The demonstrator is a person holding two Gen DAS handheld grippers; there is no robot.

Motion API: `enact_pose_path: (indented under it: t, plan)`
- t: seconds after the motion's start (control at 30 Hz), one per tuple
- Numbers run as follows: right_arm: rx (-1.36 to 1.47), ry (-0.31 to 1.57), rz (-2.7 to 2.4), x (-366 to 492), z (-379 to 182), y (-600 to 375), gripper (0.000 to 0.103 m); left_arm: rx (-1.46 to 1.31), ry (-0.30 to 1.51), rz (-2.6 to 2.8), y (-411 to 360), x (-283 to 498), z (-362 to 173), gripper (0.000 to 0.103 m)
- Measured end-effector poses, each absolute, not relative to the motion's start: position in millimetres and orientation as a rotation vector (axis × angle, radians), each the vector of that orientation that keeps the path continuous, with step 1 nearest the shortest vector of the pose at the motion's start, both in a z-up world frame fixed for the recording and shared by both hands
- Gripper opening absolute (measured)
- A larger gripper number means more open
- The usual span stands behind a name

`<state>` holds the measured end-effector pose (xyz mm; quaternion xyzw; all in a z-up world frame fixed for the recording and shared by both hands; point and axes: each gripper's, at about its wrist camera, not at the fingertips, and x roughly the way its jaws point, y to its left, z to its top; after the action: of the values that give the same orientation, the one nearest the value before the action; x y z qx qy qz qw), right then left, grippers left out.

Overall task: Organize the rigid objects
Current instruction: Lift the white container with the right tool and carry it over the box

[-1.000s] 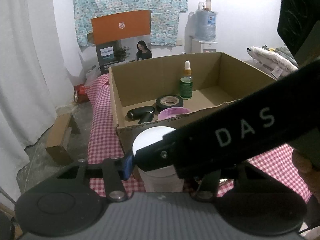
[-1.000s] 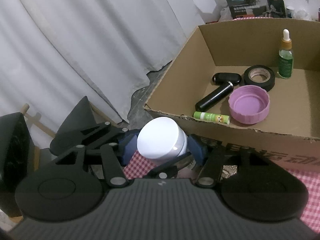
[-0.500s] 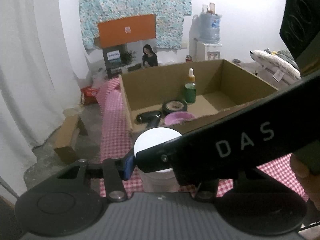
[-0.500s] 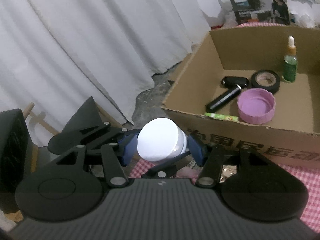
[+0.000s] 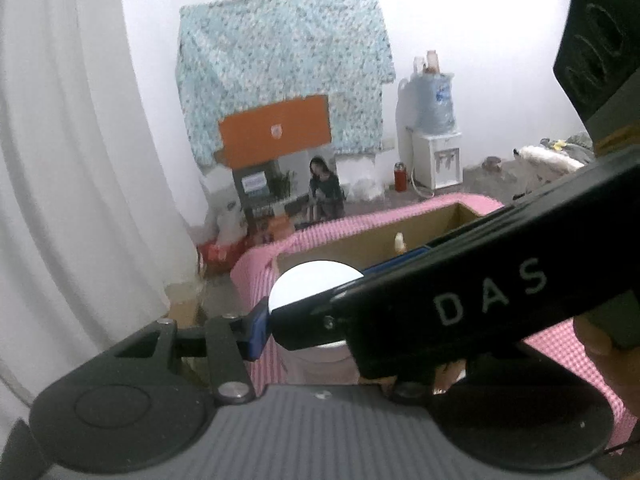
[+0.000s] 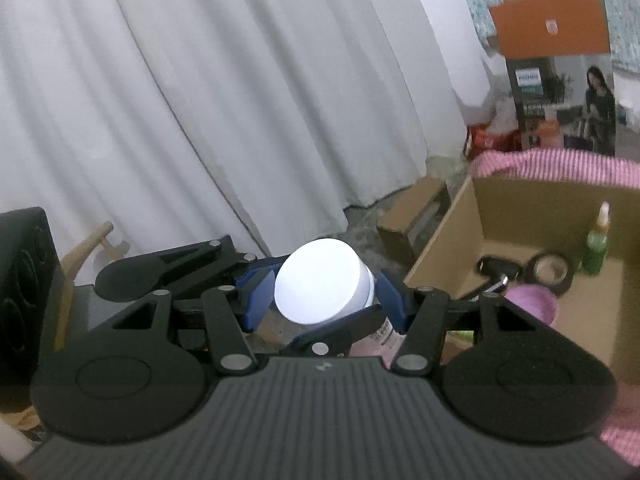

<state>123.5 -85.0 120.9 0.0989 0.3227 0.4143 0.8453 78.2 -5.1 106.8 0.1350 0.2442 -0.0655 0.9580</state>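
Observation:
A white-lidded jar (image 6: 320,282) hangs in the air, held by both grippers at once. My right gripper (image 6: 325,300) is shut on it, blue pads (image 6: 390,300) pressing just under the lid. My left gripper (image 5: 316,320) is also shut on the jar (image 5: 312,284): its left pad (image 5: 256,326) touches the jar, while the right gripper's black body (image 5: 480,300) hides the other. The open cardboard box (image 6: 452,248) lies lower right, holding a green dropper bottle (image 6: 596,248), a black tape roll (image 6: 554,270), a purple lid (image 6: 532,306) and a black tube (image 6: 498,270).
The box stands on a pink checked cloth (image 5: 256,264). White curtains (image 6: 200,100) hang at the left. A small cardboard box (image 6: 416,220) lies on the floor by the table. An orange printed carton (image 5: 276,132) and a water dispenser (image 5: 434,156) stand by the far wall.
Both grippers have risen together with the jar and tilted upward. The box has dropped lower and farther off in both views, and more of the room shows.

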Motion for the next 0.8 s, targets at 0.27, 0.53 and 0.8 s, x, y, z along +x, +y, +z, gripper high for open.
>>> enact_pose_path:
  t: [0.27,0.53,0.8]
  plan:
    - [0.173,0.690,0.787,163.3,152.7,-136.8,0.056,0.244,0.499,-0.269,-48.8,132.1,124.8,0.054]
    - [0.180,0.831,0.659,244.5,136.2,-202.8,0.056,0.170,0.622,-0.374,-96.2,220.0,97.3,0.054]
    - [0.216,0.914,0.593,308.4,92.0,-250.9,0.053,0.138,0.727,-0.413,-127.3,295.1,57.9,0.054]
